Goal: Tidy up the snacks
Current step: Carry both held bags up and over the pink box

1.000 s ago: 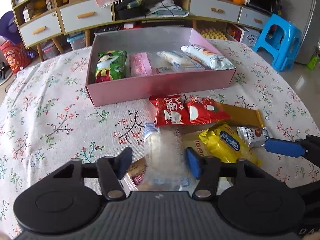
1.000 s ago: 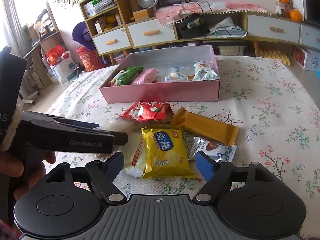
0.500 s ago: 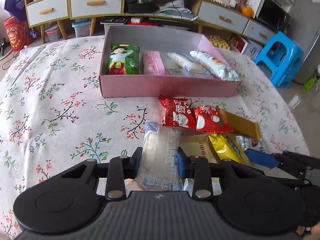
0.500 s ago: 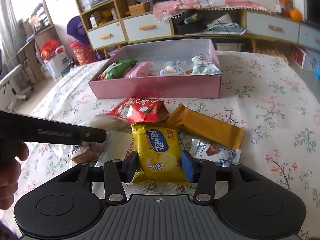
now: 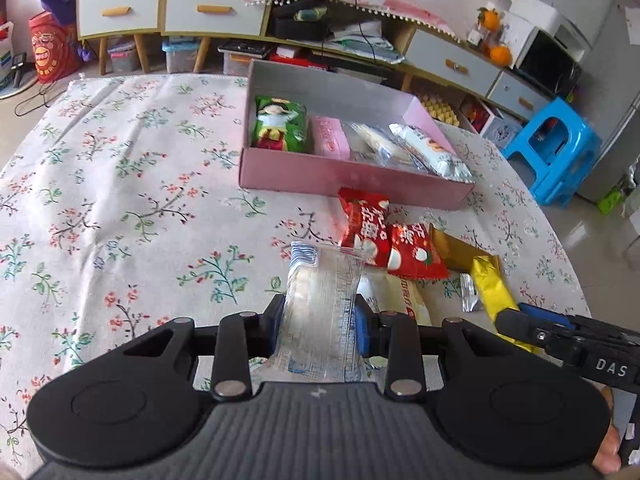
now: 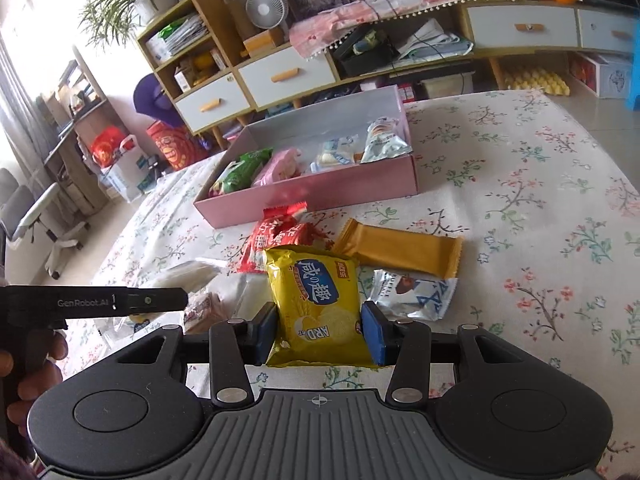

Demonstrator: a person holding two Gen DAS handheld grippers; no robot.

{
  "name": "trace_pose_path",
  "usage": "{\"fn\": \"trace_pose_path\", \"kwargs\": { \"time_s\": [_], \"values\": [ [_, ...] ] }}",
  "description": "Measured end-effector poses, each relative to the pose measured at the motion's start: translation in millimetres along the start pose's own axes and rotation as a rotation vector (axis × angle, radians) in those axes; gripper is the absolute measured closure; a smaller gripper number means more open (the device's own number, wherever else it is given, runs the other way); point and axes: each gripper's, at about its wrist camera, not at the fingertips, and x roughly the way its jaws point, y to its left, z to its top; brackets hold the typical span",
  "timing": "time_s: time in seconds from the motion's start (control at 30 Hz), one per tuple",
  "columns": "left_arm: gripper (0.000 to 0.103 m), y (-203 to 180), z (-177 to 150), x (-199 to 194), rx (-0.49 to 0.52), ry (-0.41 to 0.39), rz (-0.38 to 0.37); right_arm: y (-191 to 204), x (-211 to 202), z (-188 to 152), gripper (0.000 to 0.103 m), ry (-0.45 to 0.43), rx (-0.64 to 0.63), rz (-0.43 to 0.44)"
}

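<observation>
My left gripper (image 5: pixel 319 325) is shut on a clear-wrapped snack pack (image 5: pixel 320 296) and holds it off the table. My right gripper (image 6: pixel 319 332) is shut on a yellow cracker pack (image 6: pixel 316 300), lifted above the cloth. A pink box (image 5: pixel 352 178) (image 6: pixel 320 196) stands ahead with a green pack (image 5: pixel 280 128), a pink pack (image 5: pixel 330 138) and two pale packs (image 5: pixel 424 152) inside. On the cloth lie two red packs (image 5: pixel 384 236) (image 6: pixel 280 232), a gold bar (image 6: pixel 400 252) and a silver pack (image 6: pixel 412 292).
The table has a floral cloth (image 5: pixel 120 200). A blue stool (image 5: pixel 556 148) stands on the floor to the right. Shelves with drawers (image 6: pixel 288 72) run behind the table. A beige pack (image 5: pixel 408 300) lies under the left gripper.
Both grippers went from open to shut on their packs. Both packs have since been lifted off the table, and the views have tilted.
</observation>
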Motion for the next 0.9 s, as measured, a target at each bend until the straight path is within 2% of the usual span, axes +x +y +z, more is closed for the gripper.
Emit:
{"fn": "trace_pose_path", "kwargs": {
  "time_s": [0.37,0.9],
  "values": [
    [0.072,3.2,-1.5,-4.5,-0.054,-0.048,0.003,-10.6,-10.9,3.8,0.059,-0.05,0.048,-0.025],
    [0.072,-13.5,22.6,-8.5,-0.023,-0.088,0.031,-32.9,-11.6,16.2,0.059,-0.087,0.16,-0.019]
  ]
}}
